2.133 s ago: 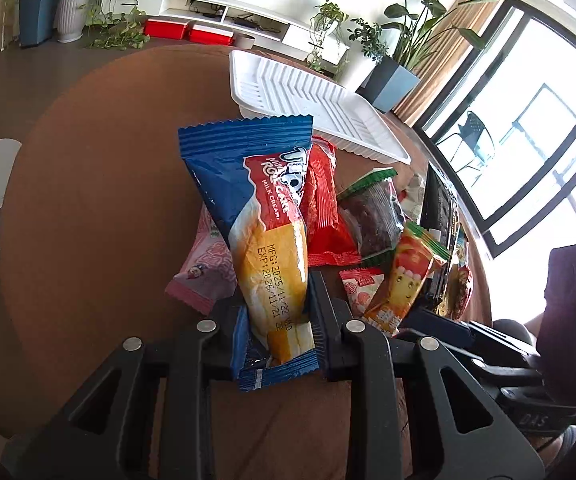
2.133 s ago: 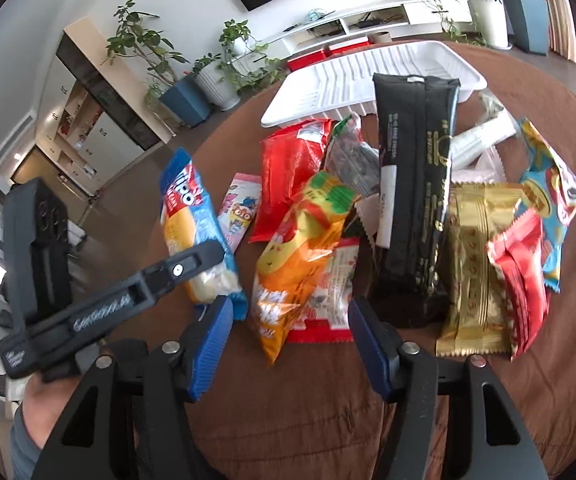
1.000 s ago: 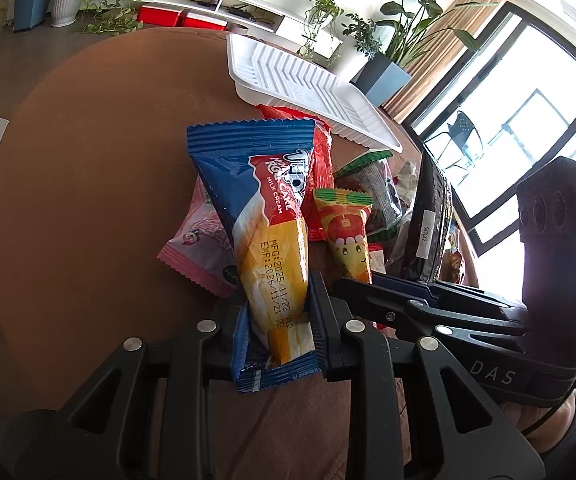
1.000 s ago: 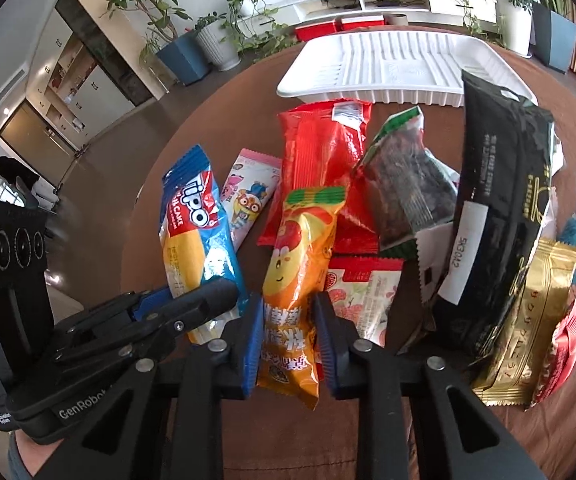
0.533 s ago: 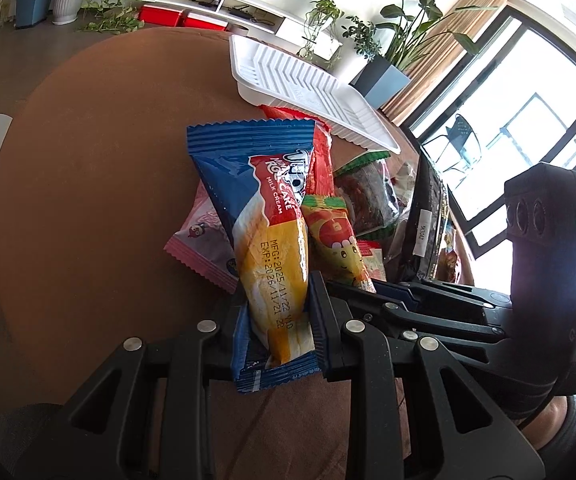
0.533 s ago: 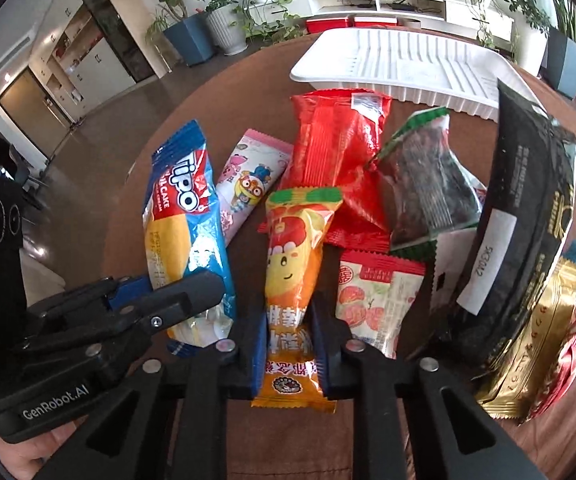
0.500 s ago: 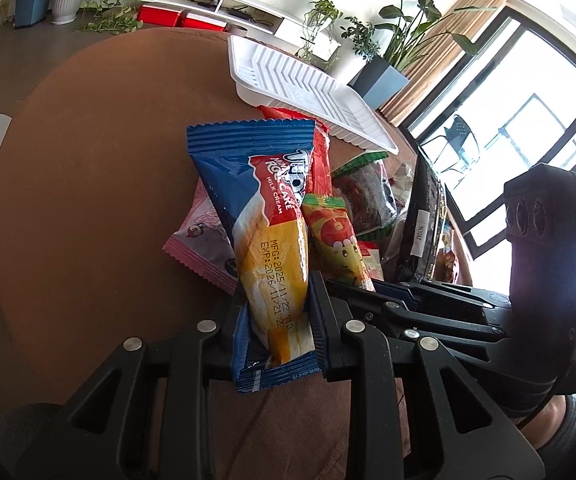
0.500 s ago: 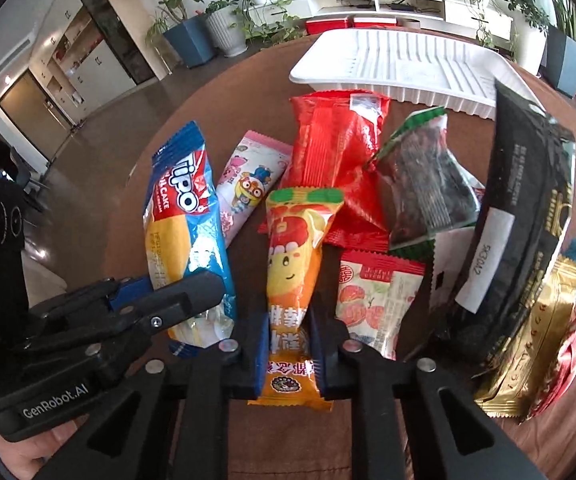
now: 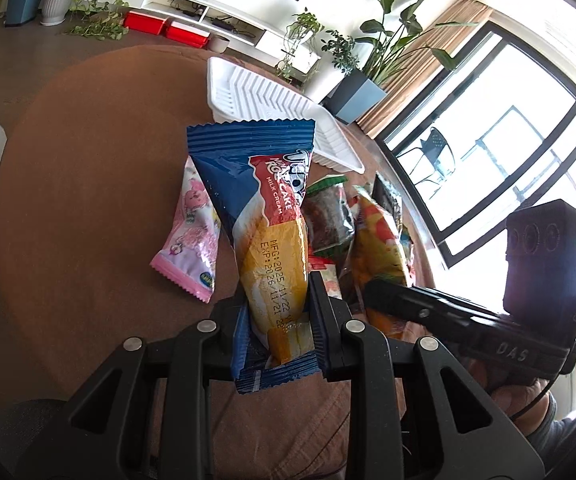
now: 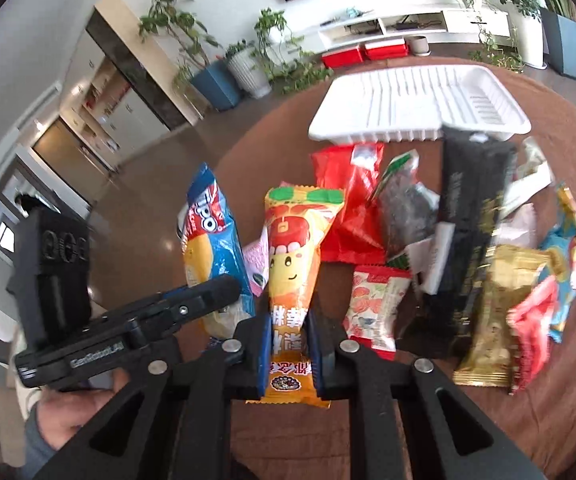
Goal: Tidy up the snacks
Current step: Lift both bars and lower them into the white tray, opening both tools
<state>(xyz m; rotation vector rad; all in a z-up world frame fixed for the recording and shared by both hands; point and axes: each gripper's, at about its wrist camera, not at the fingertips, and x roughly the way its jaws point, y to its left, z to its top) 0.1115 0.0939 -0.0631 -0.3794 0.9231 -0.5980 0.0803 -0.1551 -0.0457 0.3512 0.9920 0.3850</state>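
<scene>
Both tongs hold light, crinkly, slippery packets by their near ends above the brown surface [image 10: 567, 420], left tongs [image 9: 276, 320] pinching the blue cake wrapper [image 9: 264, 208], right tongs [image 10: 289, 350] the orange packet [image 10: 293, 256].

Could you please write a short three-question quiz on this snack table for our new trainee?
1. True or false: the white tray already holds snacks.
2. Which packet is the right hand-held gripper clamped on? A) the orange packet B) the black packet C) the gold packet
3. Fill in: the left hand-held gripper is shut on the ___ roll cake packet.

Key
1. False; the tray shows only its bare ribbed floor.
2. A; its pads press on the packet's lower end.
3. Blue.
</scene>
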